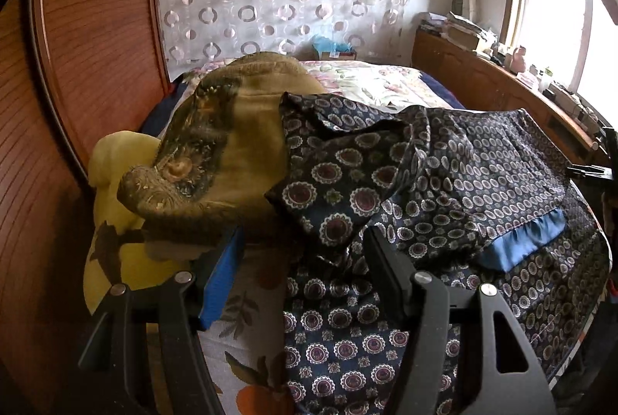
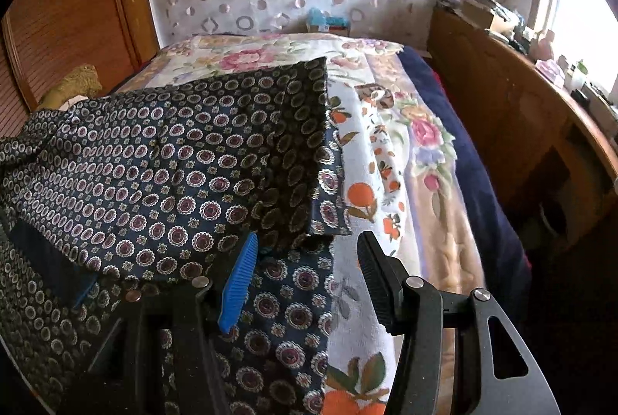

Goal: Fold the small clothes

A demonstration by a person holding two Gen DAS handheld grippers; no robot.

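Observation:
A dark navy garment with a medallion print (image 1: pixel 425 175) lies on the bed, its top layer folded over and a blue hem band (image 1: pixel 529 241) at its right. It also shows in the right wrist view (image 2: pixel 162 164). My left gripper (image 1: pixel 305 260) is open and empty just above the garment's rumpled left edge. My right gripper (image 2: pixel 309 260) is open and empty over the garment's folded right corner, with cloth lying between and below its fingers.
An olive patterned blanket (image 1: pixel 231 133) and a yellow pillow (image 1: pixel 116 183) are piled at the left by the wooden headboard (image 1: pixel 89 48). A floral and orange-print bedspread (image 2: pixel 386 152) covers the bed. A cluttered wooden cabinet (image 2: pixel 502 98) stands at the right under the window.

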